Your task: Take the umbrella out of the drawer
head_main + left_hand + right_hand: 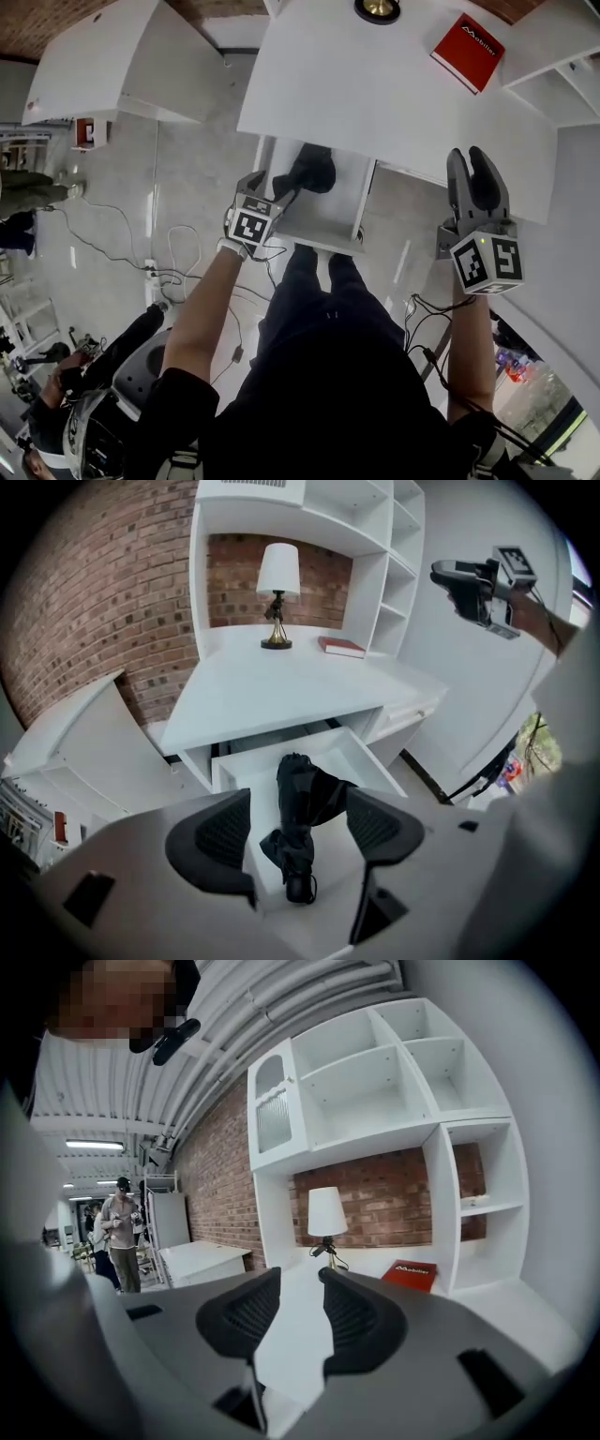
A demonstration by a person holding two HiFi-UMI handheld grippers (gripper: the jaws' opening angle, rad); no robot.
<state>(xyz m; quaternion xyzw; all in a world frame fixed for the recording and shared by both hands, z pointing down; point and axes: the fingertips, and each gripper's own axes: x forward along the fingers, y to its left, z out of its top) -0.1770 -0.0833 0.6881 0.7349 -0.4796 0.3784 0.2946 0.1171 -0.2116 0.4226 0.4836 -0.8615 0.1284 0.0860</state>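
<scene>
The person's dark-clad body [328,375] fills the head view's near half and hides the floor beneath. Beyond it the left tongs [300,803] gape over the open drawer [330,223], where the folded black umbrella [311,171] lies, clear of both pads. To the right, the right tongs [468,157] stand parted and empty. On the far surface [375,94], the lamp [377,8] is cut off by the frame.

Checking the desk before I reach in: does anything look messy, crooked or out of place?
Only the umbrella in the open drawer: its fabric bulges loosely to one side instead of being wrapped tight. The lamp stands upright and the book lies flat on the desk; nothing looks spilled.
</scene>
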